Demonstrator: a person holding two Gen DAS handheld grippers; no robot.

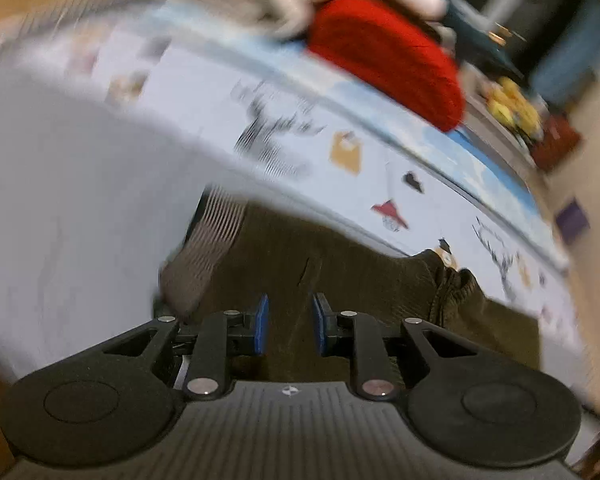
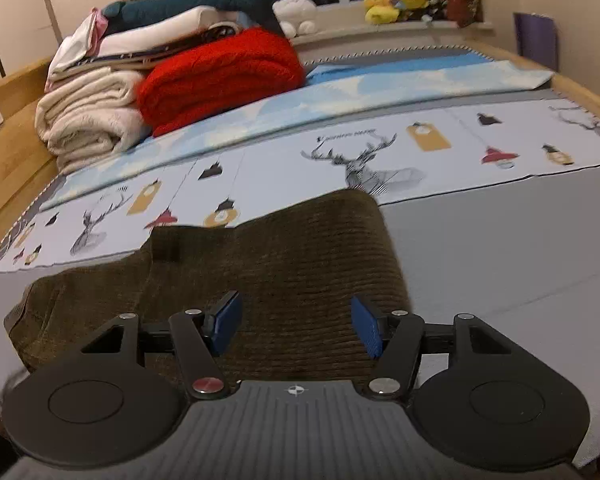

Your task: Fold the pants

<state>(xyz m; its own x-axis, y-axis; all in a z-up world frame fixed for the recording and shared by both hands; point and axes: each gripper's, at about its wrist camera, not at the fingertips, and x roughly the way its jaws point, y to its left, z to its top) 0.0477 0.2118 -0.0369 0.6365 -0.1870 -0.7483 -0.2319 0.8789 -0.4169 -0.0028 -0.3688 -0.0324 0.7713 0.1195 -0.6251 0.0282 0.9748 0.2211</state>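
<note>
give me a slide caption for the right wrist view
Open right gripper poised over brown corduroy pants lying on a deer-print bedsheet.

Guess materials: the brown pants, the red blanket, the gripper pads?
Pants: looks like corduroy, matte, with fine parallel ribs across the leg. Red blanket: probably fleece or chunky knit, with a fuzzy, nubbly, non-shiny surface. Right gripper pads: blue, ridged, likely rubber or printed plastic; can't tell which.

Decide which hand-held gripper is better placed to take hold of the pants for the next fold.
Right, probably. The right hand-held gripper is wide open, level over the brown pants. The left hand-held gripper is narrower, and its view is tilted and blurred.
</note>
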